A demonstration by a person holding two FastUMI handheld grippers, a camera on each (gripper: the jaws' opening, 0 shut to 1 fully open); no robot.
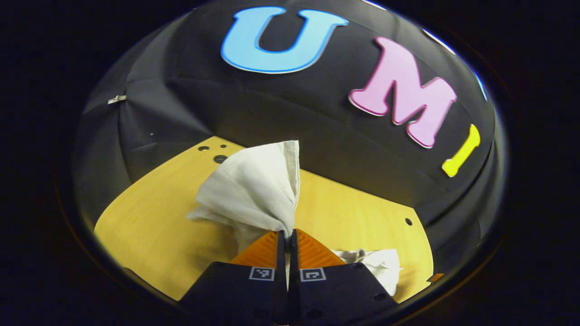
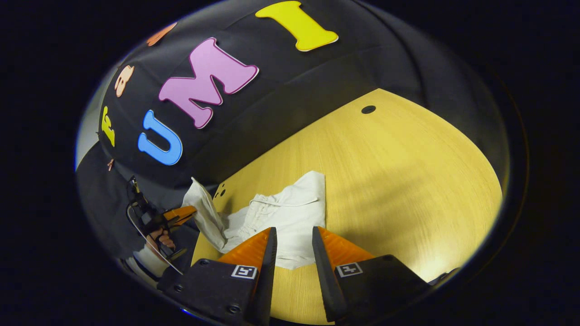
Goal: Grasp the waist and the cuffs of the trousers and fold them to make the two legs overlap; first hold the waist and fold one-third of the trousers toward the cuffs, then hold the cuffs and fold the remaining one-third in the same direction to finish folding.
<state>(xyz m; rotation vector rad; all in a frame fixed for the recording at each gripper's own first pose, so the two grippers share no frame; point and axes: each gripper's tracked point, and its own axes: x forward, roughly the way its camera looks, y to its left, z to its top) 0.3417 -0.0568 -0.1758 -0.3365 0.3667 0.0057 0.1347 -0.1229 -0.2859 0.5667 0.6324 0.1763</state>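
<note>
Lying crumpled on tabletop (image 2: 398, 181): trousers (image 2: 290, 213), pale, thin, limp, light; likely to sag and slip unless pinched at waistband or hem. Left tool (image 1: 286, 235) clamped on lifted fold. Right tool (image 2: 292, 240) parted, empty, just above waist edge.

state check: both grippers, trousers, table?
left gripper: shut on trousers, lifting one end off the table
right gripper: open, holding nothing, just above the trousers
trousers: crumpled, not folded; one end raised, the rest lying on the table with the drawstring showing
table: bare wood apart from the trousers
</note>
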